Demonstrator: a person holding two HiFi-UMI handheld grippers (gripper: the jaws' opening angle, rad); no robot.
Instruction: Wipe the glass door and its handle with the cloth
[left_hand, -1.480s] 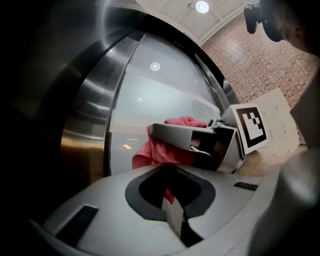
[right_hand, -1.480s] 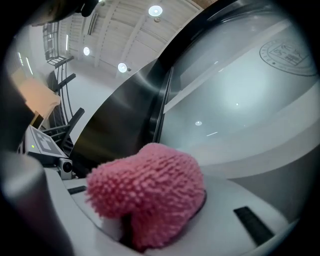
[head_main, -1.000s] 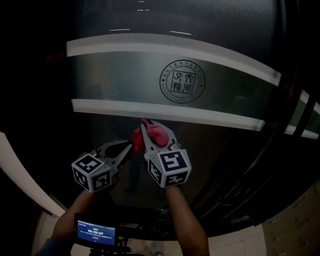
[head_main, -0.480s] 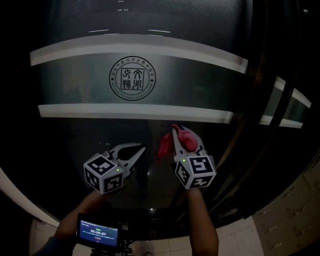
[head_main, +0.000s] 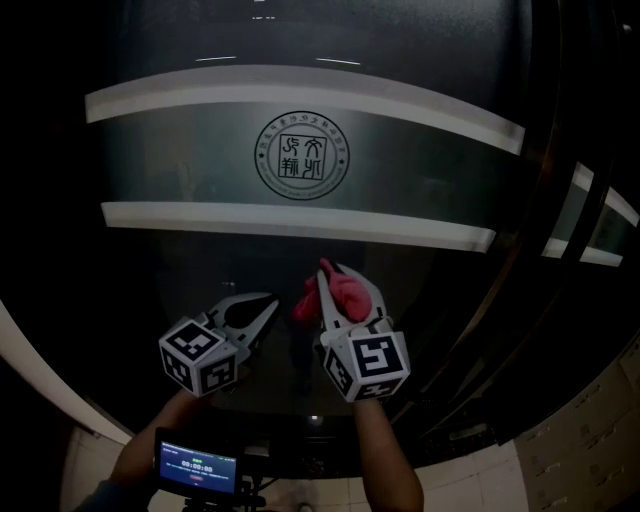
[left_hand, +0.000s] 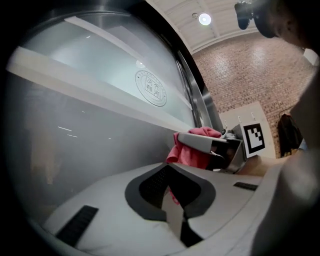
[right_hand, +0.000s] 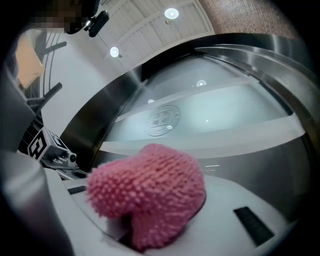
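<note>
Head view, dim light. Glass door (head_main: 200, 250) fills the frame, with a frosted band across it between two white stripes. A round seal emblem (head_main: 301, 157) sits on the band.

Right gripper (head_main: 335, 275) is at about 6 o'clock from the emblem, below the lower stripe. Its jaws pinch a pink nubby cloth (head_main: 345, 292), which bulges out past the tips towards the dark lower glass (whether it touches the glass I cannot tell).

Left gripper (head_main: 268, 300) is just beside it, at 9 o'clock of the right one. Jaws are pressed together with nothing between them, tips pointing towards the cloth.

Dark metal door frame (head_main: 545, 200) at 3 o'clock. Small lit screen (head_main: 195, 465) at 7 o'clock, by the left forearm.
</note>
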